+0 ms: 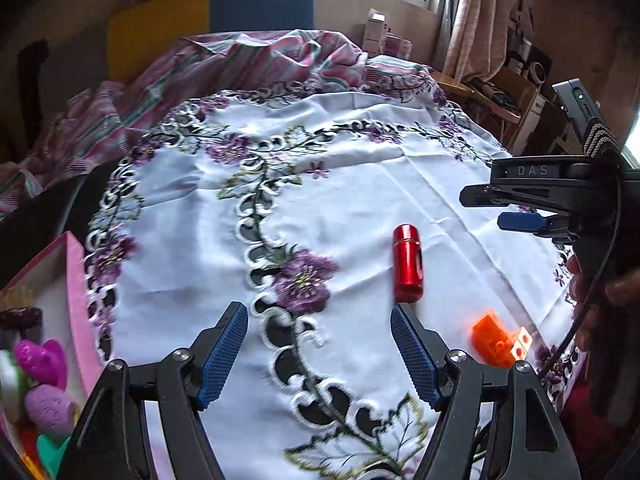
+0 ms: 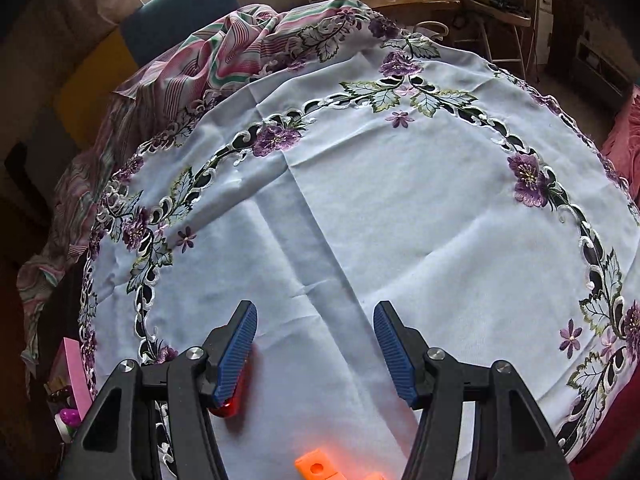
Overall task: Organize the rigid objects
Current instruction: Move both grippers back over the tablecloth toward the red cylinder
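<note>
Red metal canister (image 1: 408,264) lying on its side on the white embroidered tablecloth (image 1: 360,168), just beyond the tip of the left gripper (image 1: 320,354) and slightly to its right. Near it, toward the table edge, an orange toy block (image 1: 500,342) with round holes, flat on the cloth and apart from the canister. Both probably loose items waiting to be sorted. At the far left, a pink box (image 1: 76,276) holding purple heart shapes (image 1: 40,360) and other bright bits, likely the collecting place; well apart from canister and block.

Left gripper jaws wide, blue ribbed pads empty, only cloth between them. Angled down at the table, seemingly lining up on the canister.

Right gripper (image 1: 496,210) reaching in from the right side, held in a person's hand (image 1: 600,292), jaws moderately parted and empty. From its own camera, canister mostly hidden behind the finger on the picture's left, outside the gap rather than within it. Orange block at the bottom edge, below the jaws. Probably poised over the pair with neither yet chosen.

Readable writing: letters "DAS" raised on the black body of the right gripper. Small cartons (image 1: 376,28) on a far shelf by the window, print too small to read. No label visible on canister or block.

Behind the tablecloth, a rumpled pink striped sheet (image 1: 240,60) and a blue chair back (image 1: 260,4).
</note>
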`<state>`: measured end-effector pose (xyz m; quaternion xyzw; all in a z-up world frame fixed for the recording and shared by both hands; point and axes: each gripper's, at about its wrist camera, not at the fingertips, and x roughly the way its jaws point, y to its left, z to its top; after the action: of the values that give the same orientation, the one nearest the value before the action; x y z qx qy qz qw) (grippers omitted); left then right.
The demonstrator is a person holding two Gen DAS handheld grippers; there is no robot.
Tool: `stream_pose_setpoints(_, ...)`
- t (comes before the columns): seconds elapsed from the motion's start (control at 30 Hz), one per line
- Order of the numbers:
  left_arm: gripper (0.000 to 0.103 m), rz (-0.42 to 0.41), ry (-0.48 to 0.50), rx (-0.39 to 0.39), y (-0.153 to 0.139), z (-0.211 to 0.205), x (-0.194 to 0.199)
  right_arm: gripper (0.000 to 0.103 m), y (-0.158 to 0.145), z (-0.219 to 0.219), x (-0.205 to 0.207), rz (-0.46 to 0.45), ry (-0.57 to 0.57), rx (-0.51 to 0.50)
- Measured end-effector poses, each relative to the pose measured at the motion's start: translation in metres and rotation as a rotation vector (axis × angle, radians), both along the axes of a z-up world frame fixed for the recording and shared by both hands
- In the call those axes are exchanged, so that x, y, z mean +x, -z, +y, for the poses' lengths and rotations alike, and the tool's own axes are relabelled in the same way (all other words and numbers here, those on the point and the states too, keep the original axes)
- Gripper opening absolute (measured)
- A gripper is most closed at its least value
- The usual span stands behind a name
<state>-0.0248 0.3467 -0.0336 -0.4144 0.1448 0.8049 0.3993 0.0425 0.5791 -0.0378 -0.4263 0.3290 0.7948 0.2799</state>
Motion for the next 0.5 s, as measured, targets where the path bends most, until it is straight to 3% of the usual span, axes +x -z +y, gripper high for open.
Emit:
stream_pose_setpoints(0.1, 0.072, 0.011, 0.054, -0.013, 0.004, 0.027, -0.004, 0.062, -0.002, 0.001, 0.001, 0.011, 0.002, -0.004)
stream_pose_setpoints(0.27, 0.061, -0.041, 0.119, -0.01, 0.016, 0.062, -0.013, 0.062, -0.003, 0.004, 0.002, 0.019, 0.011, -0.007)
stream_pose_setpoints(0.33, 0.052, -0.073, 0.135, -0.014, 0.023, 0.074, -0.014, 0.062, -0.003, 0.005, 0.003, 0.022, 0.015, -0.014)
stream_pose_setpoints(0.4, 0.051, -0.077, 0.152, -0.023, 0.029, 0.086, -0.012, 0.062, -0.003, 0.006, 0.004, 0.027, 0.02, -0.016)
stream_pose_setpoints(0.5, 0.027, -0.093, 0.166, -0.063, 0.043, 0.101, -0.014, 0.062, -0.004, 0.009, 0.005, 0.031, 0.028, -0.016)
